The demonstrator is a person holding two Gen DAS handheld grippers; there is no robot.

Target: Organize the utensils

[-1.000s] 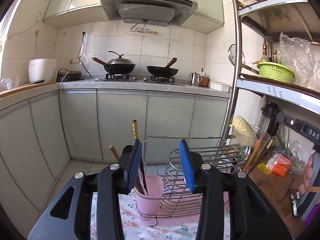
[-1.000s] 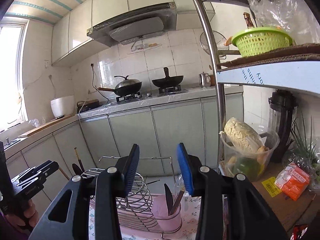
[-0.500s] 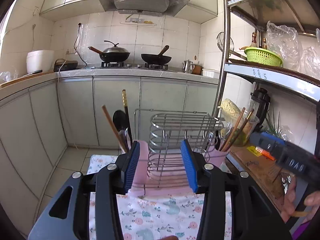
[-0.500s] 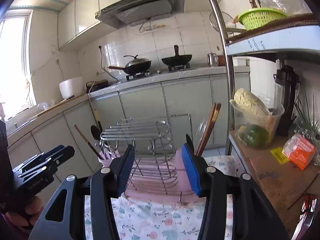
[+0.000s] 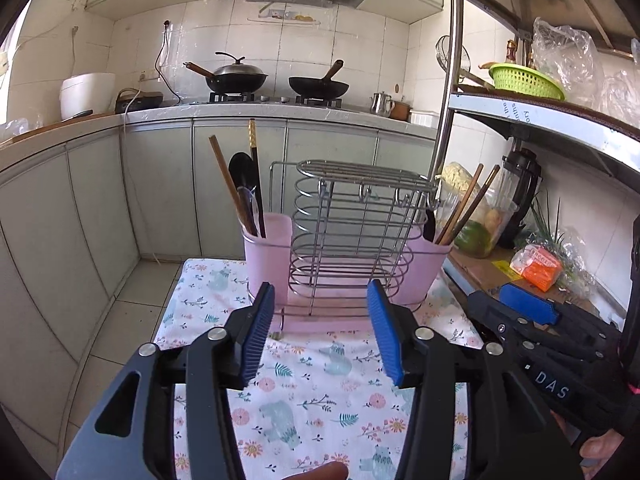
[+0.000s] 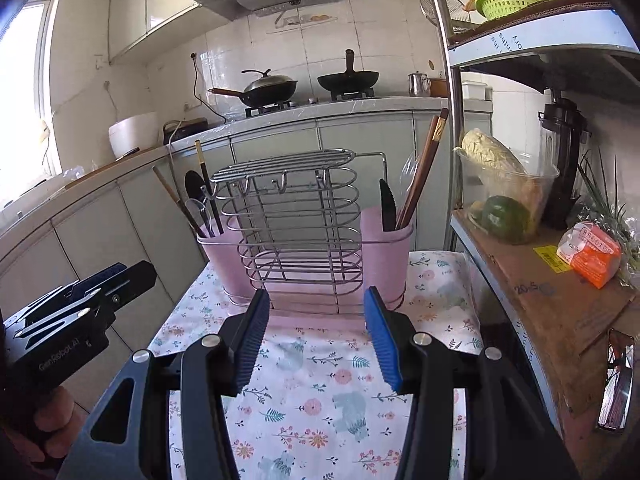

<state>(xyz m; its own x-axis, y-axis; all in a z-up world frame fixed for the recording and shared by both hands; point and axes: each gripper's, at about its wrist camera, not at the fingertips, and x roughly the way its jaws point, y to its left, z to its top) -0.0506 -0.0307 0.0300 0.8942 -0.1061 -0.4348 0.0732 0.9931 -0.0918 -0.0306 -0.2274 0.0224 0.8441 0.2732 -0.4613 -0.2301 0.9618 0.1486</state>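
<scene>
We see the left hand-held gripper [image 5: 320,336] and right hand-held gripper [image 6: 316,340] both released, empty; the utensils [image 5: 244,192] stand in pink cups [image 5: 266,256] flanking the wire rack [image 5: 352,236] on the table [image 5: 320,392].

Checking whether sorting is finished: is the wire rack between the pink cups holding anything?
Empty: floor and cabinets show straight through the wire rack. Utensils stand only in the pink cups either side.

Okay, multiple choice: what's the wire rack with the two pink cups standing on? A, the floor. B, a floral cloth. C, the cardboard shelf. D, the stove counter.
B: the rack and both pink cups stand on the floral cloth, in front of both open grippers.
</scene>
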